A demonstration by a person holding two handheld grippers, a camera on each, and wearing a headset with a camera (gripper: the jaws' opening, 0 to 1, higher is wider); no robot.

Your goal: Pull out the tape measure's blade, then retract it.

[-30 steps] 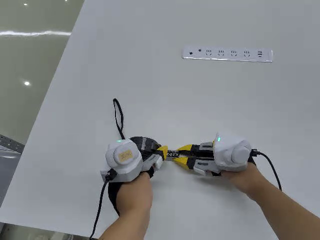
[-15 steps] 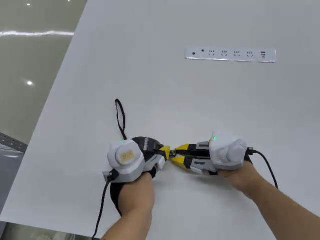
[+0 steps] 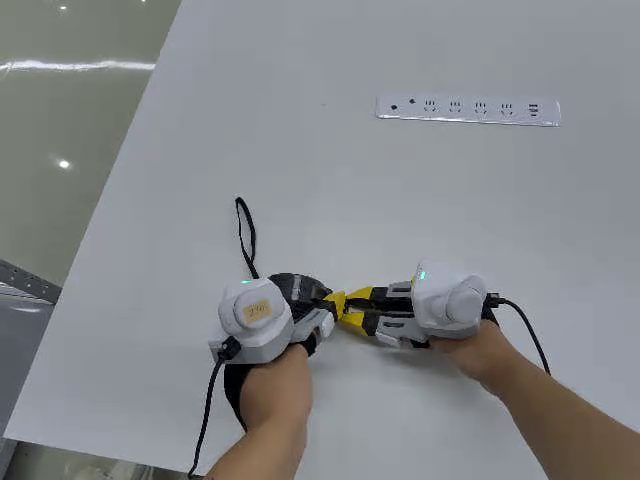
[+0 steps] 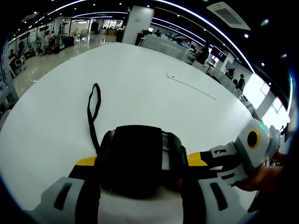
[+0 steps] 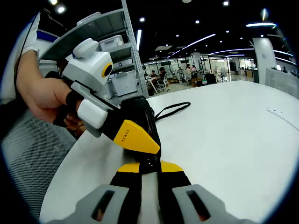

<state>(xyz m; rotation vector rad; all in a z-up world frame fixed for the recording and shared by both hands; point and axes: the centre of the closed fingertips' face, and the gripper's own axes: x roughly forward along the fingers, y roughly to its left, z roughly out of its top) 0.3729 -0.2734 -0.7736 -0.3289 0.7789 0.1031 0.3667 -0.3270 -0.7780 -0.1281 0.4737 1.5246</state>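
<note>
Tape measure (image 3: 293,287) in left gripper (image 4: 141,161)

Tape measure (image 3: 293,288): mostly covered by the left gripper (image 3: 325,306) in the head view. In the left gripper view its near part lay behind the jaws.
Blade: hidden at the tape measure's mouth by the closed tips of the right gripper (image 5: 147,164); whether they pinched it could not be told.
Strap (image 3: 244,232): the end nearest the tape measure ran under the left gripper.
Cable (image 3: 207,425): trailing from the left gripper at the tape measure, cut off by the bottom edge.
Power strip (image 3: 468,110): well beyond the tape measure, its sockets too small to tell apart.
People (image 5: 160,74): far behind the tape measure, blurred.
</note>
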